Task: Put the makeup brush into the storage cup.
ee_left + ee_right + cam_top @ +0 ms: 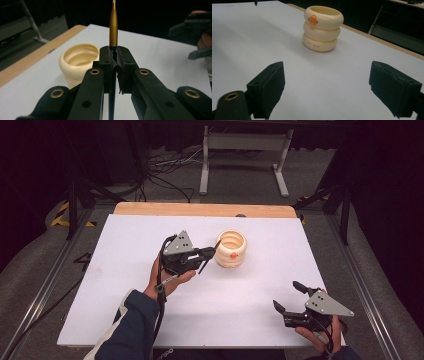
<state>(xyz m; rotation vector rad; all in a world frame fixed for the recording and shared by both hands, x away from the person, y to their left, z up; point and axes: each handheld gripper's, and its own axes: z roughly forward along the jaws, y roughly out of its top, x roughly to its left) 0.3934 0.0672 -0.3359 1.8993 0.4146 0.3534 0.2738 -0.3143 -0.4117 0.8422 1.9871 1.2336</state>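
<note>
A cream cup [231,249] shaped like stacked rings, with an orange beak mark on its side, stands upright just right of the table's middle. My left gripper [210,253] hovers just left of it, shut on a slim pen [206,262]. In the left gripper view the gripper [113,53] pinches the pen's gold barrel [113,25], which sticks up past the pads, and the cup [79,60] sits to the left, its inside bare. My right gripper [287,299] rests open near the front right corner. Its own view shows the cup [323,27] far ahead of the wide-open gripper [327,85].
The white table top [125,285] has a wooden strip [200,210] along its far edge. Beyond it lie floor cables and a grey stand [245,155]. The right gripper [197,37] and hand appear at the far right of the left gripper view.
</note>
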